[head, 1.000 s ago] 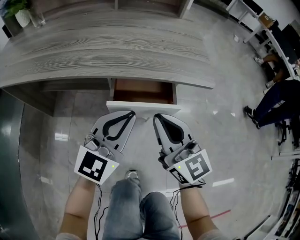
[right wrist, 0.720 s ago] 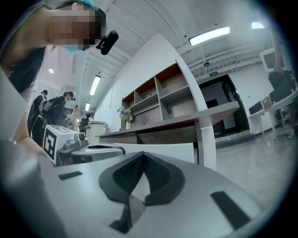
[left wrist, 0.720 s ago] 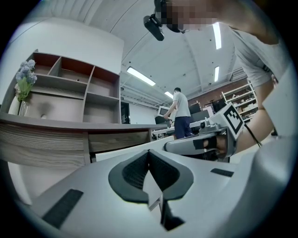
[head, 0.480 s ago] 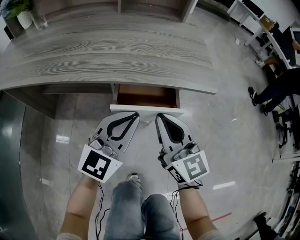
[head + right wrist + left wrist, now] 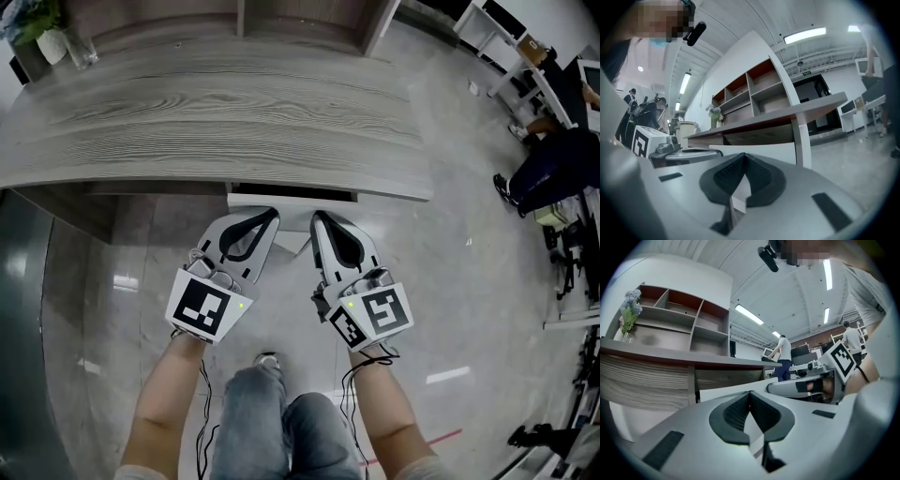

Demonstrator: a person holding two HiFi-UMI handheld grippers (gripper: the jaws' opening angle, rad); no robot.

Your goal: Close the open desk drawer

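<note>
The white drawer front [image 5: 292, 199] shows just under the edge of the grey wood-grain desk [image 5: 216, 112], with only a thin dark slit of the drawer's inside left above it. My left gripper [image 5: 270, 215] is shut and empty, its tip against the drawer front's left half. My right gripper [image 5: 317, 217] is shut too, its tip against the right half. In the left gripper view the shut left gripper [image 5: 750, 392] points at the drawer front [image 5: 736, 390]. In the right gripper view the shut right gripper [image 5: 743, 155] faces the drawer front [image 5: 759, 151].
A vase with a plant [image 5: 37, 37] stands at the desk's far left corner, with shelving [image 5: 300, 9] behind the desk. A dark cabinet [image 5: 23, 328] stands at the left. People and office chairs [image 5: 553, 159] are at the far right. My knees [image 5: 281, 422] are between the arms.
Both grippers have moved forward with the drawer front. The brown inside of the drawer, wide open a second ago, has slid under the desk down to a thin slit.
</note>
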